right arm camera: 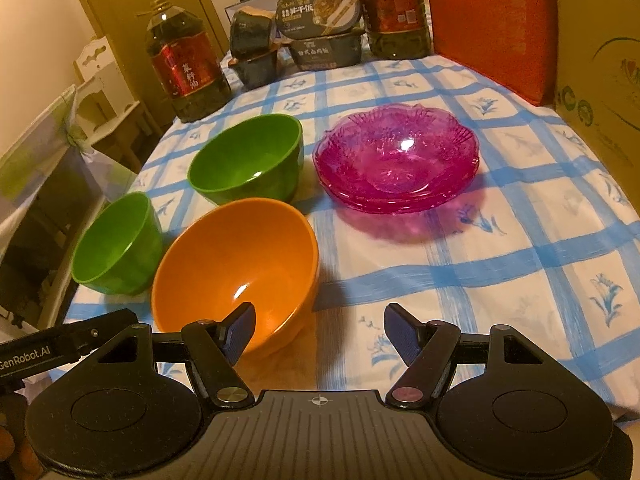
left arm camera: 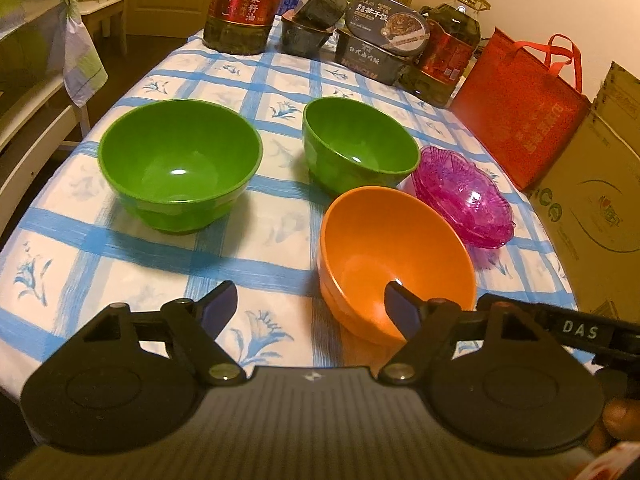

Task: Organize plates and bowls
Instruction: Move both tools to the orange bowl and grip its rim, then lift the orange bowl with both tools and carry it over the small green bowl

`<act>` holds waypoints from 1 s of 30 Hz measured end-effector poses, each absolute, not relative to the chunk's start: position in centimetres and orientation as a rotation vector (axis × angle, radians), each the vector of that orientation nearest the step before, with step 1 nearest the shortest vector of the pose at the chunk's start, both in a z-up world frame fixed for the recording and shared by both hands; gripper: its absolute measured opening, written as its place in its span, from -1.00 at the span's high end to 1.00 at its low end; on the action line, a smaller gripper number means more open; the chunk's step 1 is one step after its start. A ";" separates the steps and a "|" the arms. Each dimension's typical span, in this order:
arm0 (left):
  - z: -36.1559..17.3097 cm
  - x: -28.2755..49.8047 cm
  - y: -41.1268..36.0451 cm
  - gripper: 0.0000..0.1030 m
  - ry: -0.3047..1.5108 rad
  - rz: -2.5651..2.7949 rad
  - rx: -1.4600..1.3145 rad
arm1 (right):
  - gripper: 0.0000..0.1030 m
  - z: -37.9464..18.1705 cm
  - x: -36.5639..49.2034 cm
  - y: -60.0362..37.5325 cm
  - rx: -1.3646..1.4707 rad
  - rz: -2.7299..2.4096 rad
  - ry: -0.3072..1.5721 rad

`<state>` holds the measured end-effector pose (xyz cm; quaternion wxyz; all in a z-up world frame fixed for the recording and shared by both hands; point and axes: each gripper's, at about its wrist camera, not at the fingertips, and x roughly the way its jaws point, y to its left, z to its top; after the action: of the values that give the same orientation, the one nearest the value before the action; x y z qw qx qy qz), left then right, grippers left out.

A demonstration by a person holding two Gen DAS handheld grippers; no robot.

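**Both claws wide at the orange bowl**

Left gripper (left arm camera: 310, 308) spread wide, right finger inside the orange bowl (left arm camera: 394, 256). Right gripper (right arm camera: 320, 326) wide too — left finger over that bowl's rim. Beyond the bowl: two green bowls (left arm camera: 180, 164) and stacked pink plates (right arm camera: 396, 158).

Bowls and plates sat grouped on a table (right arm camera: 520, 248).
A stack of plates (right arm camera: 396, 160) lay right of three bowls (right arm camera: 236, 264); bottles (right arm camera: 188, 64) and food boxes (right arm camera: 320, 28) stood behind them.
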<state>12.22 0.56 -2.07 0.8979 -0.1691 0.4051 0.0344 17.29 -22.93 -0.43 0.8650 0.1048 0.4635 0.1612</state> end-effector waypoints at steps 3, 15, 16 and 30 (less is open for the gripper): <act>-2.6 13.1 0.6 -0.35 0.843 0.067 -0.348 | -0.36 -1.2 18.0 -22.5 0.219 0.342 0.984; -4.3 15.5 0.4 0.13 0.871 0.051 -0.344 | 0.03 -3.3 20.1 -21.5 0.221 0.347 1.040; -4.4 15.7 0.4 0.16 0.874 0.049 -0.344 | 0.04 -3.4 20.2 -21.5 0.220 0.349 1.043; -5.3 17.1 0.0 0.62 0.890 0.024 -0.324 | 0.48 -4.2 21.0 -20.6 0.218 0.367 1.064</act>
<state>17.06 -0.04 -5.35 0.8899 -0.1559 0.4286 0.0117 20.97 -20.59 -4.19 0.8403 0.1029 0.5032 0.1736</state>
